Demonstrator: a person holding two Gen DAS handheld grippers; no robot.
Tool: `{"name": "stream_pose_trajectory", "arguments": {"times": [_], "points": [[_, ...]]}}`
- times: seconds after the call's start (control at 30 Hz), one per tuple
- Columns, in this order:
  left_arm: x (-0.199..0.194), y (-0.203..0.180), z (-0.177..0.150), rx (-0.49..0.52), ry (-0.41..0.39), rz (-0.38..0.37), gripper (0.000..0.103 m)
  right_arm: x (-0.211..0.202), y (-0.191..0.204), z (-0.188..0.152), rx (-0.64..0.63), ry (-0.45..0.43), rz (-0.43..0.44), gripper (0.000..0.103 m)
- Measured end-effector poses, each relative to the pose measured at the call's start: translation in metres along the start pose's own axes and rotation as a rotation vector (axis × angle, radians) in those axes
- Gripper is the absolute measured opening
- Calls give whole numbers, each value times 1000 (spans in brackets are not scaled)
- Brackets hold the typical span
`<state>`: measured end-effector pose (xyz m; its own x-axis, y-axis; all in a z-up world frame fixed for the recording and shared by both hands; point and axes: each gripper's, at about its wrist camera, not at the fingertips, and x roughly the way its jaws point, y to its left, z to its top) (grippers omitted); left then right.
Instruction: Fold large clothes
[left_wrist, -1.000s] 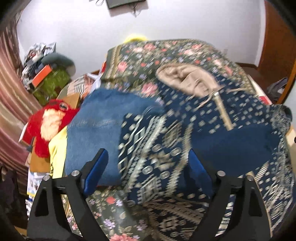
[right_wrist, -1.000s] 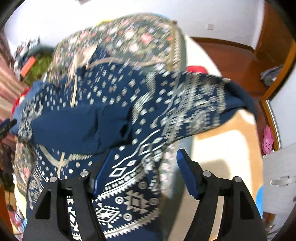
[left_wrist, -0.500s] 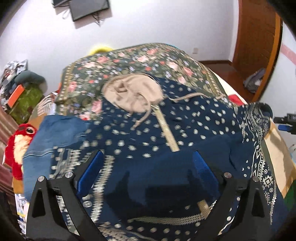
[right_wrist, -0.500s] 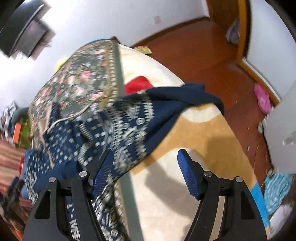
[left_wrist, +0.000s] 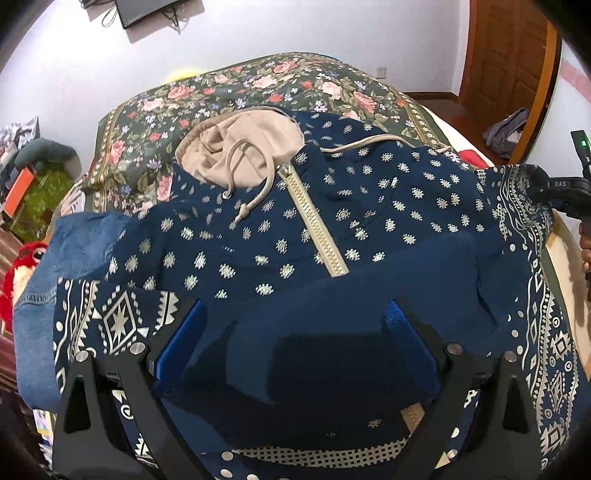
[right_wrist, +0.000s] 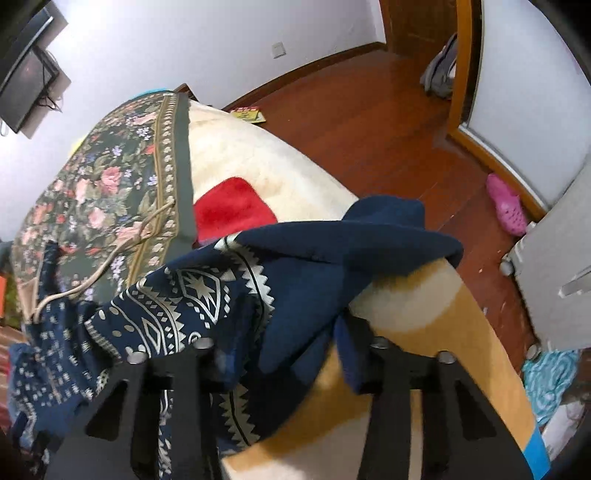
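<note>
A navy patterned hoodie (left_wrist: 369, 206) with a beige hood (left_wrist: 240, 147) and zip lies face up on the bed. My left gripper (left_wrist: 295, 332) hovers open and wide just above its plain navy lower fold, with nothing pinched. The right sleeve (right_wrist: 332, 251) runs out to the bed's right edge. My right gripper (right_wrist: 280, 332) is down over that sleeve with its jaws closing. Sleeve cloth bunches between them and drapes over the left finger, and a gap still shows at the right pad. In the left wrist view the right gripper (left_wrist: 569, 188) sits at the sleeve's end.
A floral bedspread (left_wrist: 258, 81) covers the bed, with a cream and tan blanket (right_wrist: 258, 155) on its right side. Folded jeans (left_wrist: 37, 295) and a red plush toy (left_wrist: 14, 280) lie to the left. A wooden floor, a pink shoe (right_wrist: 506, 210) and a door are on the right.
Both grippers have come lower and closer to the hoodie. The right one swung out to the sleeve at the bed's right edge and its jaws have narrowed around the cloth.
</note>
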<state>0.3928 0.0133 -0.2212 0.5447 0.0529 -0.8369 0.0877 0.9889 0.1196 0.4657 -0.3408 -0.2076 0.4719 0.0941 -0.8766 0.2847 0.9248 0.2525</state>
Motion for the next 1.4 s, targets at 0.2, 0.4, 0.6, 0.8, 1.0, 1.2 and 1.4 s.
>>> {"name": "stream_pose_trajectory", "arguments": {"times": [0.2, 0.4, 0.6, 0.8, 1.0, 1.2, 1.4], "points": [[-19, 19, -3, -40, -22, 0, 98, -34, 16, 5, -62, -27, 8, 7], [-54, 42, -8, -82, -80, -4, 98, -101, 49, 6, -141, -121, 77, 7], [-89, 60, -20, -106, -136, -9, 98, -161, 119, -15, -294, -207, 165, 7], [-119, 76, -37, -100, -183, 22, 98, -177, 202, -69, -479, -211, 253, 7], [-138, 99, -58, -137, -203, 36, 98, -134, 261, -129, -592, -94, 277, 7], [-135, 123, -75, -211, -161, 13, 98, -71, 280, -178, -618, 90, 221, 7], [-123, 133, -83, -267, -117, -9, 98, -34, 263, -189, -551, 273, 190, 13]]}}
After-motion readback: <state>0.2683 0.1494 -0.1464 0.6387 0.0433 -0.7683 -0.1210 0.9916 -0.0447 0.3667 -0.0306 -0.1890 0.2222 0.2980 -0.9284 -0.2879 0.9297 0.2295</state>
